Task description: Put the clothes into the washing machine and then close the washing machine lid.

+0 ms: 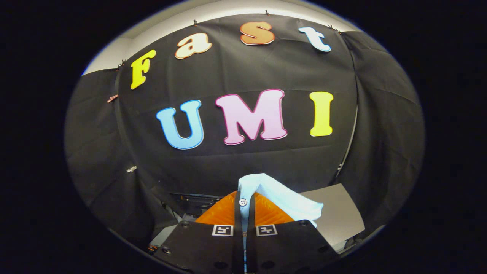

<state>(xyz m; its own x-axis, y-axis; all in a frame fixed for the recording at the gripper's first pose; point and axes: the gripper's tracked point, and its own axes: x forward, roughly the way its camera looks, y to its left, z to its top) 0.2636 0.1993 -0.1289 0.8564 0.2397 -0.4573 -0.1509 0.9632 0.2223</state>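
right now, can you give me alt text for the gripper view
The tongs are shut on a pale blue buttoned garment, held up in the air, its cloth bunched above and to one side of the fingertips. Behind it hangs the booth's black cloth wall, with a grey flat panel low beside the garment.

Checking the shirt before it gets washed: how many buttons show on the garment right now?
1. A single button sits on the pale blue garment pinched between the gripper fingers, just above where they close. More may be hidden in the folds.
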